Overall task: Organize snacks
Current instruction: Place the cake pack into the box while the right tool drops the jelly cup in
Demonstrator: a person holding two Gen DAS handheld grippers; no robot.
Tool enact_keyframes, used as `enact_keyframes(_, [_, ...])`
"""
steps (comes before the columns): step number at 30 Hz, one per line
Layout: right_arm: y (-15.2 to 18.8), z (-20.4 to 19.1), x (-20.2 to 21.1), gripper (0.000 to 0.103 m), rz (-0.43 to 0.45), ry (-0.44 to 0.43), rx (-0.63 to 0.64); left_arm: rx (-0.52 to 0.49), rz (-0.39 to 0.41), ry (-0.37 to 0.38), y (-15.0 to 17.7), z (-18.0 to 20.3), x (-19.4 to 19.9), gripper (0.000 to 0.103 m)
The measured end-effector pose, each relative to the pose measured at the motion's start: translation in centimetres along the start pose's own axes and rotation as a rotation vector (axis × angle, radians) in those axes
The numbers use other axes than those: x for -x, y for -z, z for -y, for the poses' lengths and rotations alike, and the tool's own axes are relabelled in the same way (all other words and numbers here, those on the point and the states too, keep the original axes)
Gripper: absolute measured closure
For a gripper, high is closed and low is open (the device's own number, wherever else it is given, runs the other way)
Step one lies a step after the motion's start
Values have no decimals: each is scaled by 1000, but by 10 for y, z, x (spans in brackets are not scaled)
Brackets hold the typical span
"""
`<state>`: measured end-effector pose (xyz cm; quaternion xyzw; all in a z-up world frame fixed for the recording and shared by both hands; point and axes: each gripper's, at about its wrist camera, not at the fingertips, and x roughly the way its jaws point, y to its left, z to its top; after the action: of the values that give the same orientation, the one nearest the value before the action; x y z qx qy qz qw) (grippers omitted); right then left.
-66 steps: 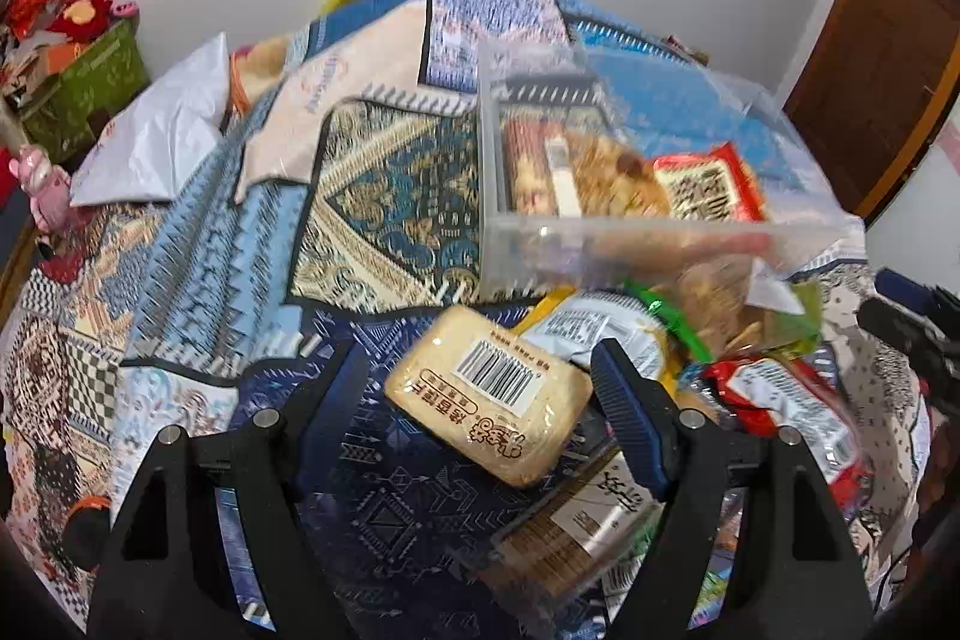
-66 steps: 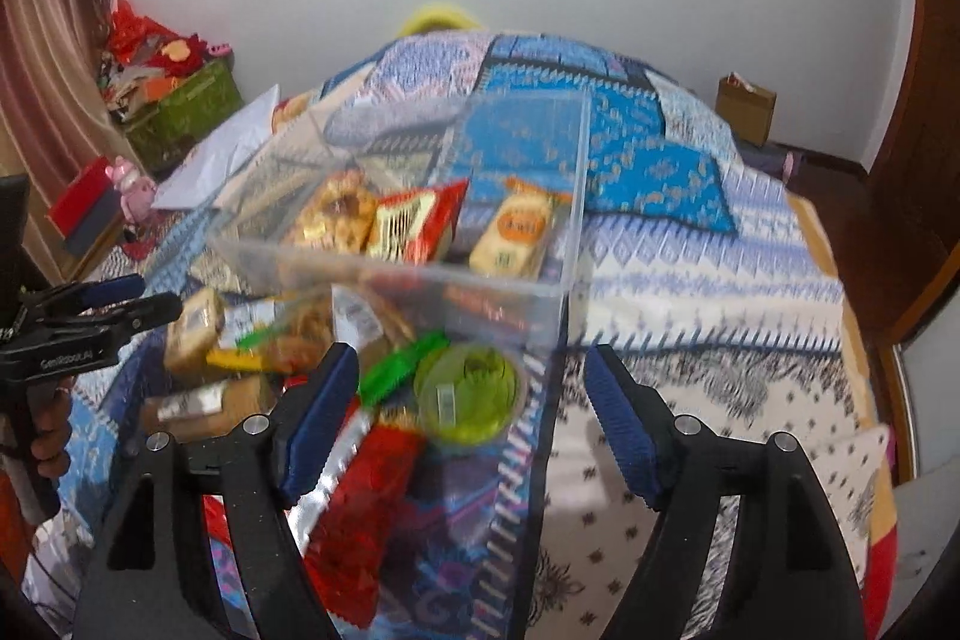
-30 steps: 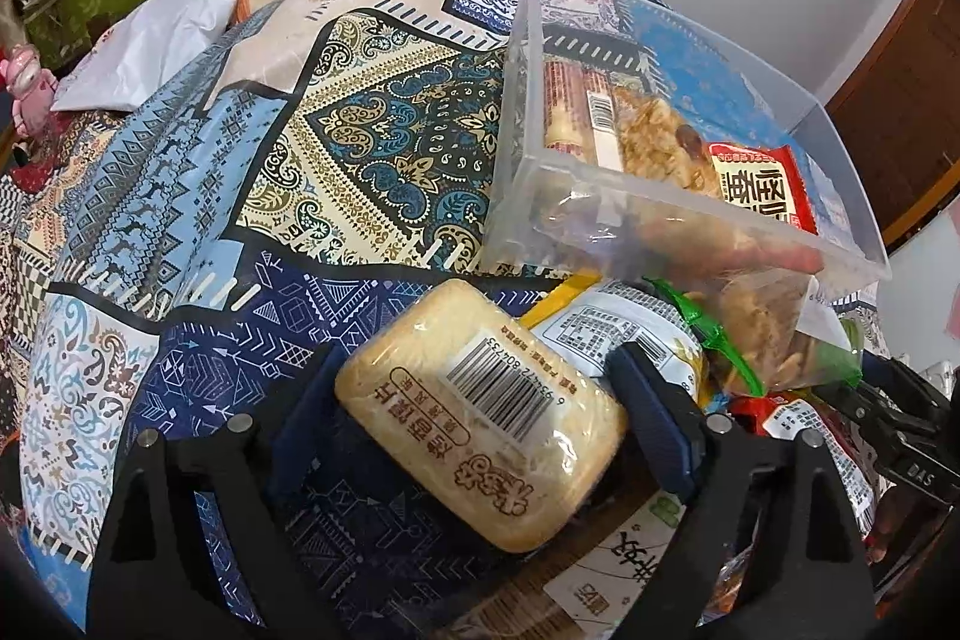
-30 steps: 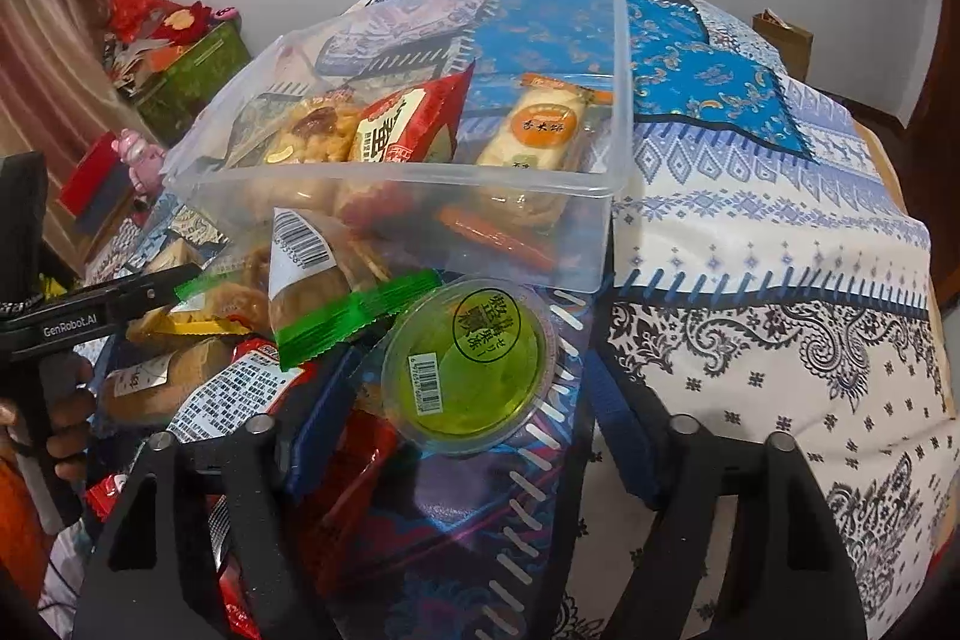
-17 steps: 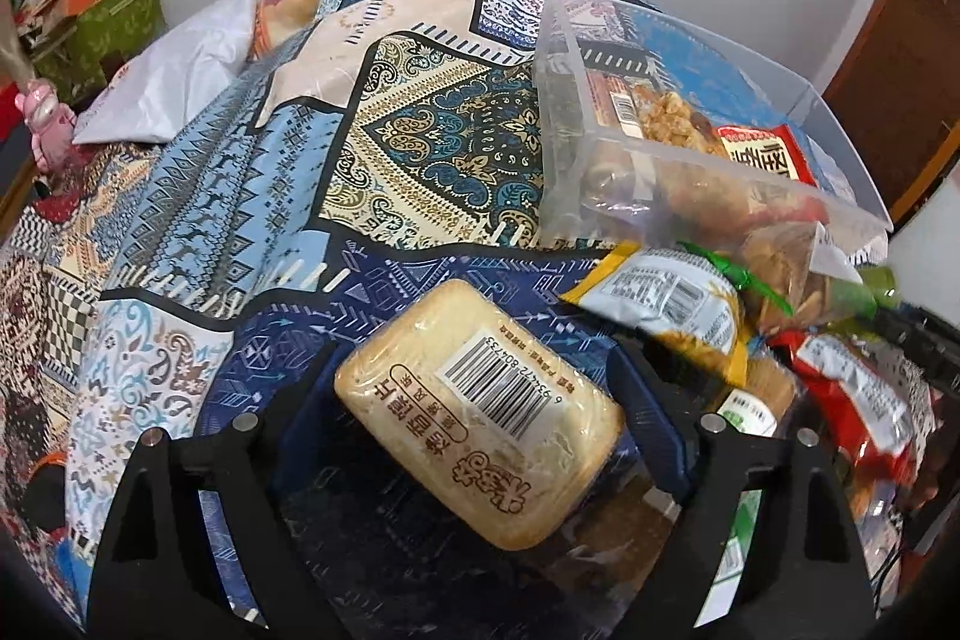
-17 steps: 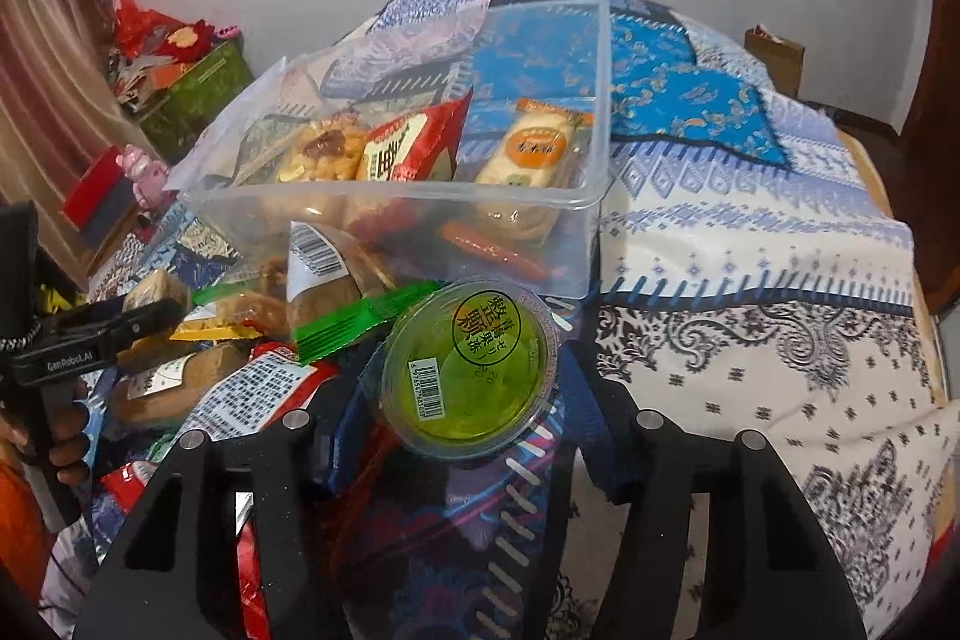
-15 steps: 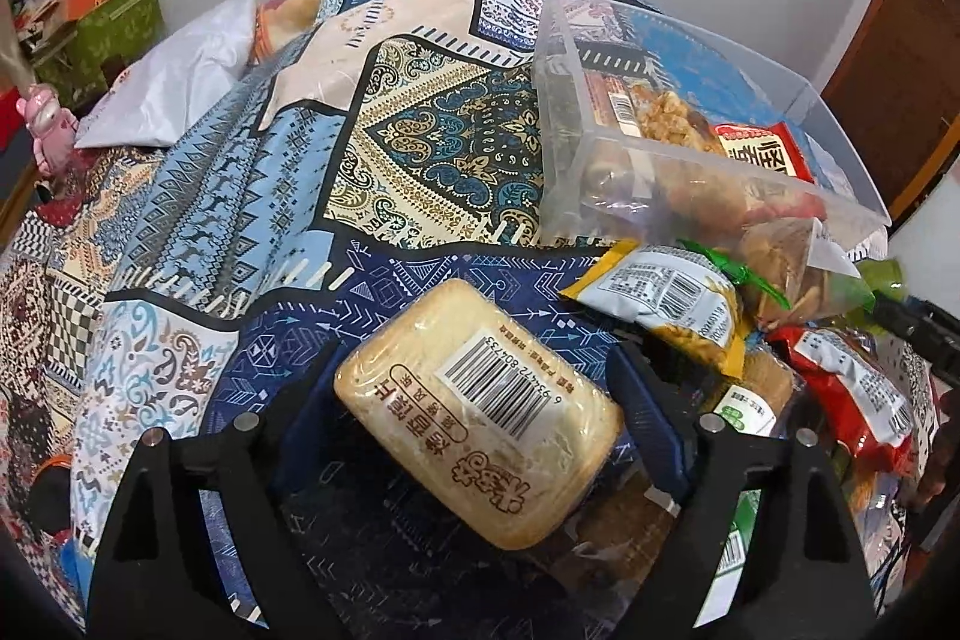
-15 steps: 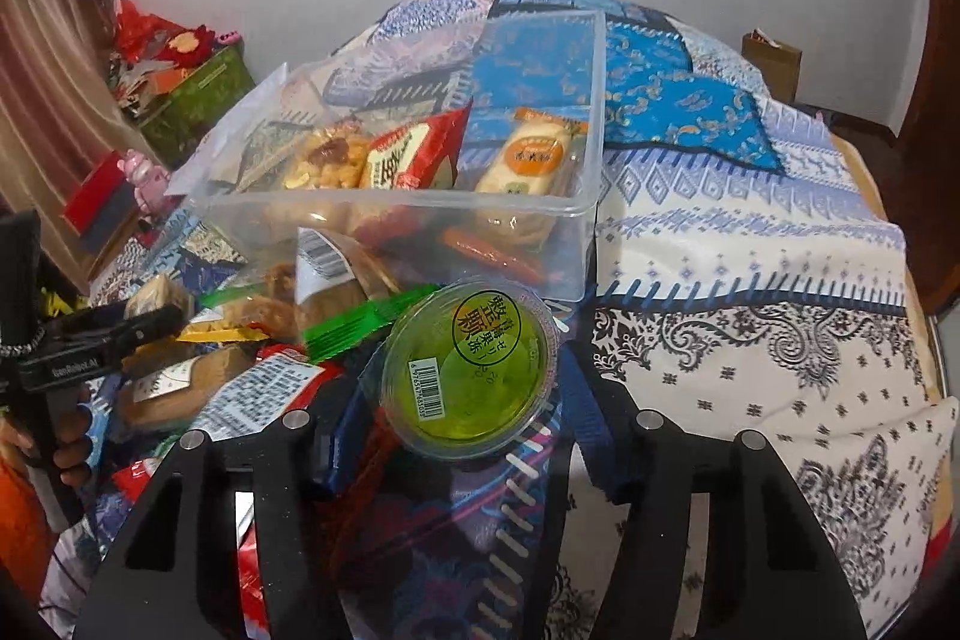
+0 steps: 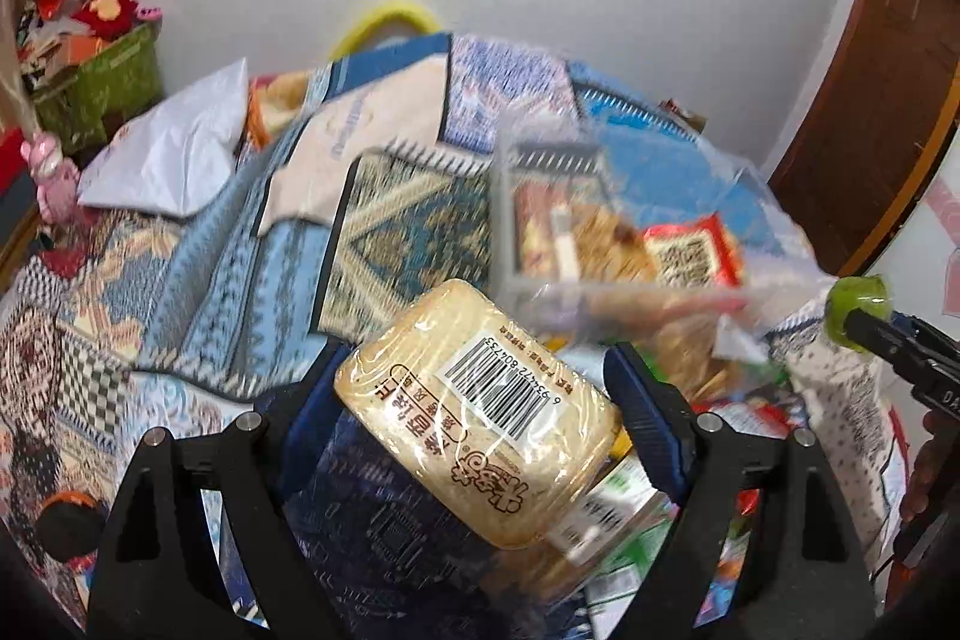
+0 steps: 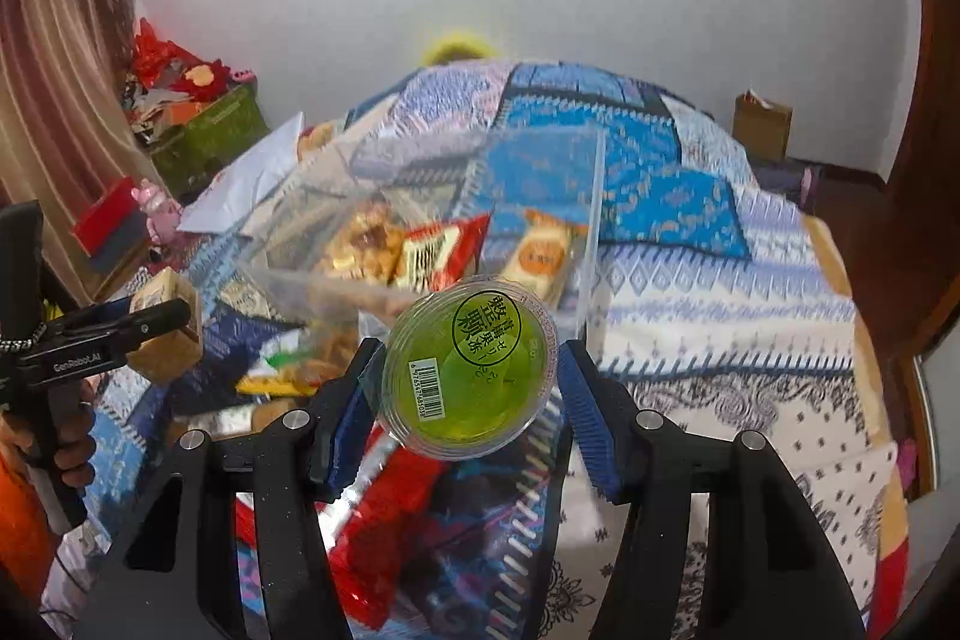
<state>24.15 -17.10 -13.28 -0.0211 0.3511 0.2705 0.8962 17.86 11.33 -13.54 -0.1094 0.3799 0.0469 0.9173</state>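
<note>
My left gripper [image 9: 474, 403] is shut on a tan cake packet [image 9: 480, 412] with a barcode and holds it lifted above the snack pile. My right gripper [image 10: 465, 391] is shut on a green jelly cup [image 10: 471, 370] and holds it up in front of the clear plastic box [image 10: 591, 220]. The box [image 9: 510, 196] lies on the patterned bedspread and holds several snacks, among them a red packet [image 10: 438, 256]. The jelly cup also shows at the right edge of the left wrist view [image 9: 858, 304]. The left gripper with the cake packet shows at the left of the right wrist view [image 10: 162, 328].
Loose snack packets [image 10: 384, 514] lie in a pile on the bedspread [image 9: 180, 280] in front of the box. A white pillow [image 9: 174, 154] and a green crate [image 9: 96, 82] are at the far left. A wooden door [image 9: 888, 88] stands at the right.
Both grippers have lifted: the cake packet and the jelly cup have risen off the pile, and the views have tilted up toward the wall. The box and pile now sit lower and farther.
</note>
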Motion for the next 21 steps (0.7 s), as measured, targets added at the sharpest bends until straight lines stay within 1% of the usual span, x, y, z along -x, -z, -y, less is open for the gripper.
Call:
enact_keyframes(5, [-18,1,2,48,47,7,4,-26,47,18,-23,16,4,18])
enact_keyframes(12, [-43,2,-7,48,89,20,10,-58,81,36,-54,40,-10,18])
enact_keyframes(19, [-57,7,-30,48,77,28,-1,-58,72,54,-80,60,-40,18])
enact_keyframes(21, [-60,10,-39,48,65,28,-10,-68,69,42,-87,67,-52,18])
